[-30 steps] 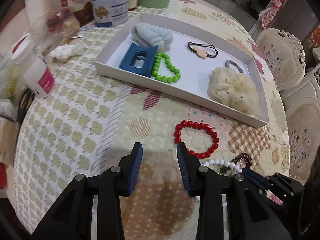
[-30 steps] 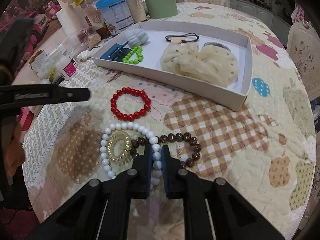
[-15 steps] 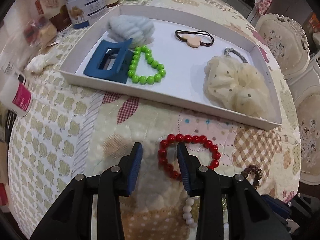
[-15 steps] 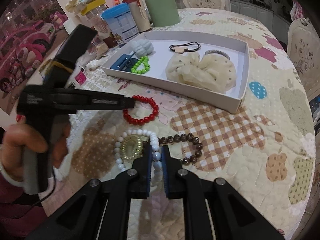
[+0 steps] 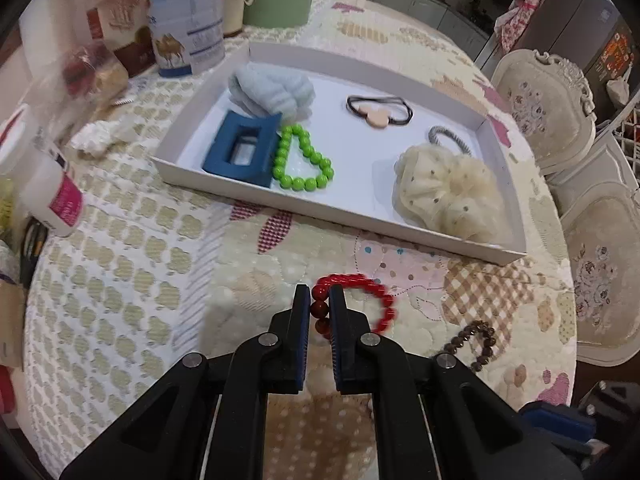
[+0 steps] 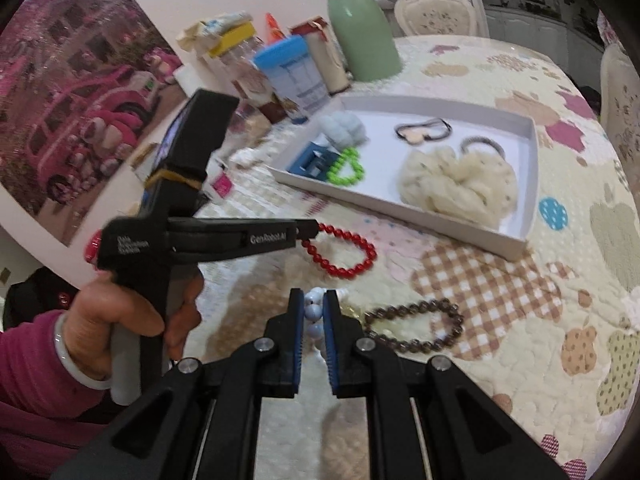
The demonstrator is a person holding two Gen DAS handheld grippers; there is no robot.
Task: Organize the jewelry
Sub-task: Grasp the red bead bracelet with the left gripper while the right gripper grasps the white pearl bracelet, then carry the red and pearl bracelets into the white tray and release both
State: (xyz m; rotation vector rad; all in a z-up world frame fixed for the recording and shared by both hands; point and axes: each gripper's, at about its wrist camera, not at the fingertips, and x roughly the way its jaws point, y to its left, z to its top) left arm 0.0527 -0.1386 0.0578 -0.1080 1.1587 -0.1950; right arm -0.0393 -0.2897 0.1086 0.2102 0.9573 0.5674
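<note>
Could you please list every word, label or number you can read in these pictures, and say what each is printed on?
"GenRobot.AI": white print on the side of the black left gripper.
Small white lines on that gripper's rear body: too blurred to read.
Print on the blue-lidded canister: too blurred to read.
Pink label on the white bottle: unreadable.

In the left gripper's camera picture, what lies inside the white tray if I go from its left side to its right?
Blue rectangular plastic hair claw → green bead bracelet → thin black hair tie with a beige wooden charm → cream dotted fabric scrunchie. The fluffy pale-blue scrunchie overlaps the claw, so I left it out.
</note>
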